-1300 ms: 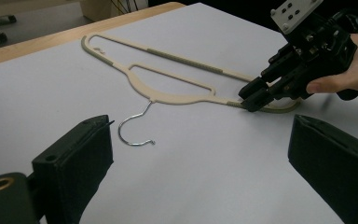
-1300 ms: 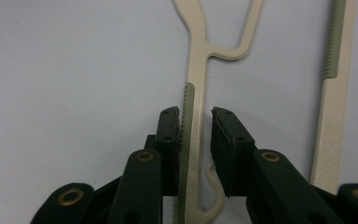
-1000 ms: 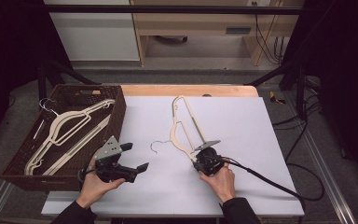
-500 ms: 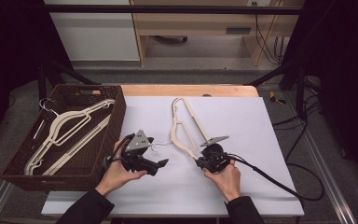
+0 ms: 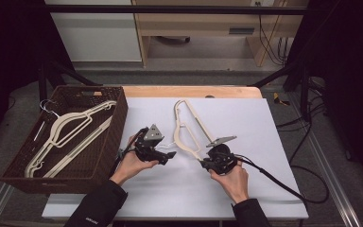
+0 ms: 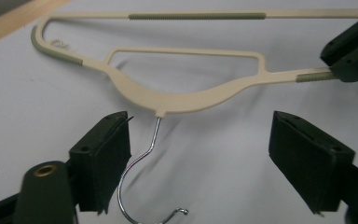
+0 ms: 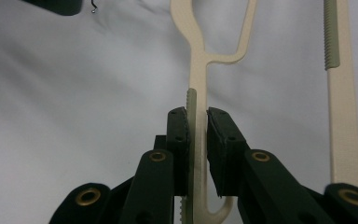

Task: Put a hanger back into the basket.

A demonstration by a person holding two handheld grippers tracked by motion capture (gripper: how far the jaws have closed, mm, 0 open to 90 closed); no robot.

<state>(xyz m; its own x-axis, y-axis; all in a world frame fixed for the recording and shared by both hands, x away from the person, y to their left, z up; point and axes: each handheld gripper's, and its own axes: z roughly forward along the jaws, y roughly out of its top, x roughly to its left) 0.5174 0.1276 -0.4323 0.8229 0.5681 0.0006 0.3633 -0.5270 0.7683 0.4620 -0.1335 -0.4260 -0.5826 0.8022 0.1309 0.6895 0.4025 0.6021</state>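
Note:
A cream plastic hanger (image 5: 185,126) with a metal hook lies on the white table top (image 5: 264,142). My right gripper (image 5: 205,163) is shut on the hanger's near arm, at its grey ribbed strip (image 7: 192,116), with the jaws of that right gripper (image 7: 197,135) pressed on both sides. My left gripper (image 5: 169,154) is open at the hook end. The chrome hook (image 6: 142,158) lies between the wide-apart jaws of this left gripper (image 6: 200,133), close to the left jaw and not clamped. The hanger body (image 6: 186,99) lies just beyond them.
A dark wicker basket (image 5: 119,124) stands at the table's left and holds cream hangers (image 5: 71,130). A black cable (image 5: 279,182) trails right from the right gripper. The table's wooden edge (image 5: 194,91) runs along the back.
My left gripper has moved from near the basket rightward and forward to the hanger's hook. The right gripper has stayed shut on the hanger arm, shifting only slightly.

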